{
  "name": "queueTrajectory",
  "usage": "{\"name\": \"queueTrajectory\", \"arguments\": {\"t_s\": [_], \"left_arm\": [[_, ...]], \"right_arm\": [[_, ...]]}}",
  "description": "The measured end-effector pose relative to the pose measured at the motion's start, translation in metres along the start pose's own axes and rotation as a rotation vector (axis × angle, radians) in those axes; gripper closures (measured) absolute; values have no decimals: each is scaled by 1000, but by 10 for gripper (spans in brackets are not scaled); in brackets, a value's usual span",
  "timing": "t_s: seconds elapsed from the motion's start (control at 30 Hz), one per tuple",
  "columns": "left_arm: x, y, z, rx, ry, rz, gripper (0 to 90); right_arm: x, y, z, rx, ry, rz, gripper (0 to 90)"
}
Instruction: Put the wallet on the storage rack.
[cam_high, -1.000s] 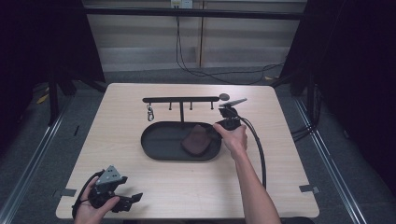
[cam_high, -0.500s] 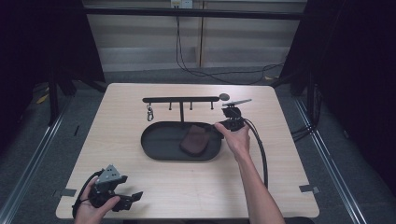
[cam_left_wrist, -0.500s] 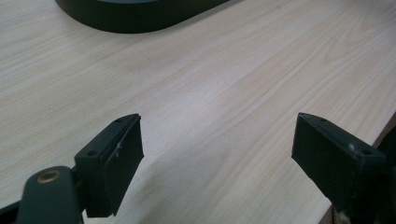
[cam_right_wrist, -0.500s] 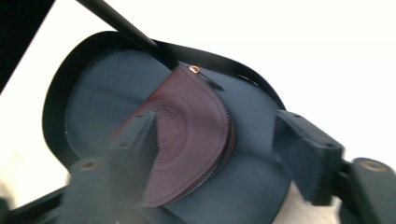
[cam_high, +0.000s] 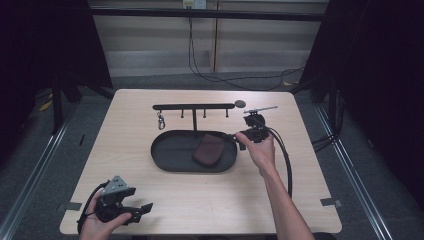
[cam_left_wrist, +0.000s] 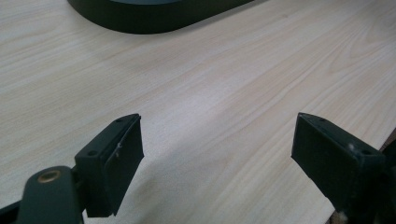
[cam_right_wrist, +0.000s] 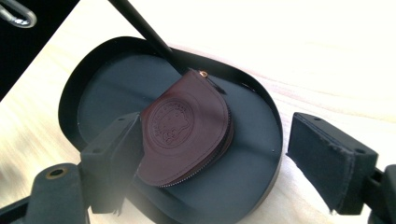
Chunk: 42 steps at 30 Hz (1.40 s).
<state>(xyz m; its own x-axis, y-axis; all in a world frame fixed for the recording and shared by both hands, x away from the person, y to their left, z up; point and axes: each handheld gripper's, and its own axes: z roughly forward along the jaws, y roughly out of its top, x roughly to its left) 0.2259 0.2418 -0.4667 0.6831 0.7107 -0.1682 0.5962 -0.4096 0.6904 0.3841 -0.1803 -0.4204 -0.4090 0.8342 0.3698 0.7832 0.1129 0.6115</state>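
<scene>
A brown pouch (cam_right_wrist: 187, 133) lay inside the black oval tray (cam_high: 172, 150) on the tabletop (cam_high: 310, 195), the right gripper (cam_right_wrist: 212, 161) hung over it with jaws wide apart, the left gripper (cam_left_wrist: 217, 158) sat near the front edge, also wide apart and holding nothing

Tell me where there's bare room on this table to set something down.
Bare wood runs between the black oval metal tray and the near edge, beside the left tongs. The far-left corner is free too. Crowded: around the brown leather pouch, the black hook rack and the right tongs.
</scene>
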Motion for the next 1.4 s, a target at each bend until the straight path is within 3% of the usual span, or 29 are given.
{"name": "queueTrajectory", "arguments": {"t_s": [0.17, 0.43, 0.6, 0.77, 0.83, 0.87, 0.93, 1.07, 1.23, 1.4], "left_arm": [[2, 0, 0, 6, -5, -18, 166], [4, 0, 0, 6, 0, -23, 165], [4, 0, -1, 7, 6, -22, 165], [7, -1, -2, 1, 6, -48, 165], [7, -1, -2, -1, 7, -51, 165], [7, -1, -2, 0, 1, -50, 165], [6, -1, -2, 3, -2, -53, 165], [6, -1, -4, -20, 6, -47, 175], [7, -1, -1, 2, -2, -51, 174], [6, -1, -1, 1, 0, -42, 170]], "right_arm": [[1, -5, -11, -30, 6, -21, 184], [-2, -23, -28, -30, -20, -38, 198], [-7, -33, -35, -33, -24, -35, 199], [-10, -46, -46, -43, -20, -31, 168], [-14, -54, -52, -61, -23, -29, 169], [-17, -60, -58, -65, -55, -31, 177], [-20, -66, -62, -72, -67, -25, 185], [-26, -78, -66, -77, -70, -18, 186], [-34, -98, -75, -89, -75, 4, 185], [-40, -123, -91, -92, -111, 6, 184]]}}
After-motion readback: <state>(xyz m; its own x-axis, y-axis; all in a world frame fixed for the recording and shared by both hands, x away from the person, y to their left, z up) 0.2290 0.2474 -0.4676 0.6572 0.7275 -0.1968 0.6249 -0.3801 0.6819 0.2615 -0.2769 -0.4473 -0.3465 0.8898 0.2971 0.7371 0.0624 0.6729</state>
